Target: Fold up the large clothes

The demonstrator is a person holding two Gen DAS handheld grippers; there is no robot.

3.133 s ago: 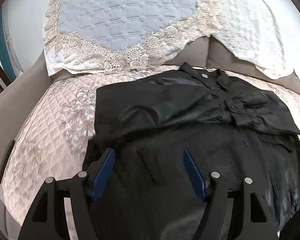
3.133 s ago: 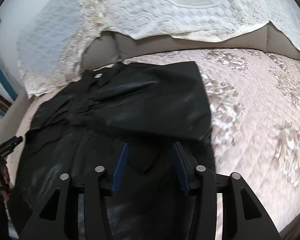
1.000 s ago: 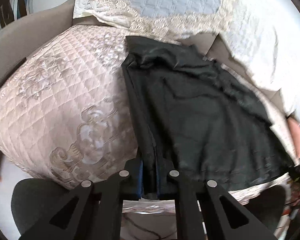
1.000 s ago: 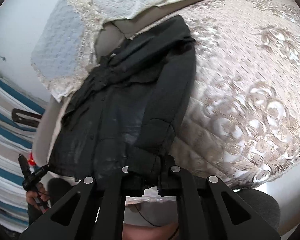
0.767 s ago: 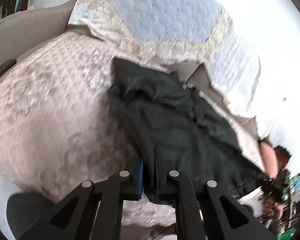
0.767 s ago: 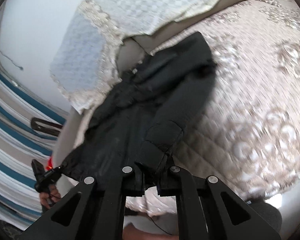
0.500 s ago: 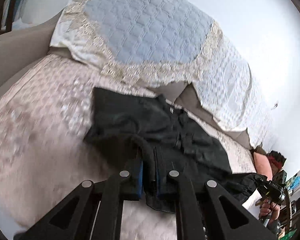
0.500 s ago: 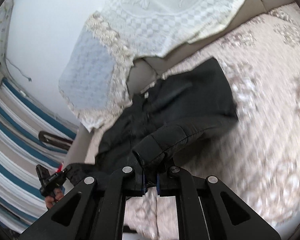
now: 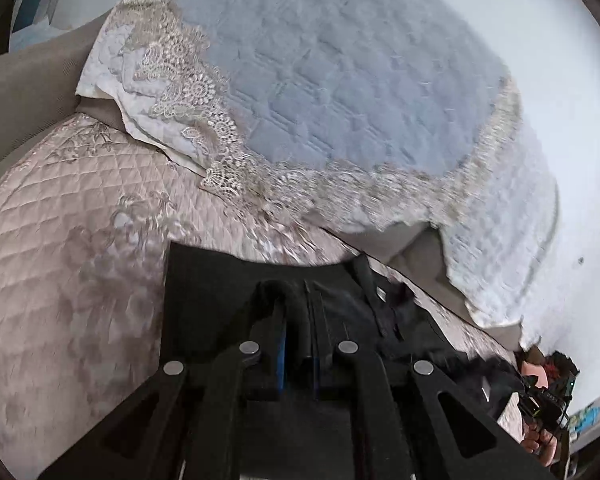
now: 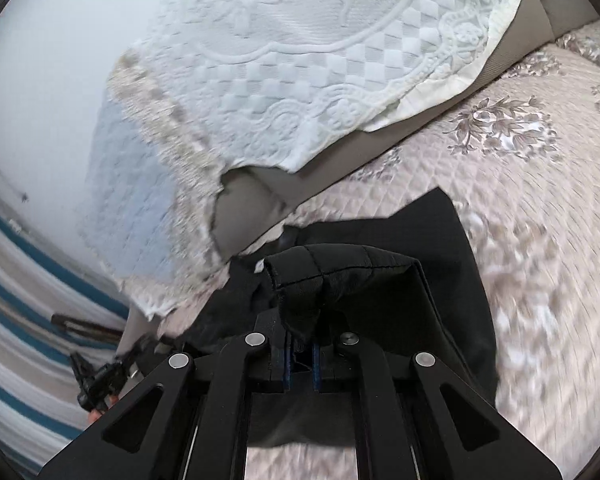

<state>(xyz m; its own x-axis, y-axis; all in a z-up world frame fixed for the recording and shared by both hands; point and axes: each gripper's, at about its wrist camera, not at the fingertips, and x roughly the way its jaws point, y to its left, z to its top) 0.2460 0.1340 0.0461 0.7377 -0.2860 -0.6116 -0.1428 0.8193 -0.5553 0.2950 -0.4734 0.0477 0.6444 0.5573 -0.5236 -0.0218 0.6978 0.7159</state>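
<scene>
Two black two-finger grippers w/ blue pads each pinch the hem of a large black button-front garment over a quilted sofa seat.

Nearest in left wrist view: left gripper [image 9: 298,356], jaws pressed together on a bunched edge of the black garment [image 9: 220,292]. Right wrist view: right gripper [image 10: 300,354], jaws also clamped tight, a stitched hem corner of the same garment [image 10: 384,280] humped up just past the fingertips. Beyond the grippers the cloth lies doubled on the pinkish-beige quilted, flower-embroidered seat cover [image 9: 72,248], collar end toward the sofa back. Low right in left view, the other gripper & a hand [image 9: 544,436] at the garment's far corner. Farther: grey sofa back cushions [image 10: 256,200], draped w/ a pale blue quilted throw w/ beige lace border [image 9: 340,80] & a white embossed throw [image 10: 300,52]. Farthest: white wall; blue-striped fabric at left of right view. Some motion blur.
</scene>
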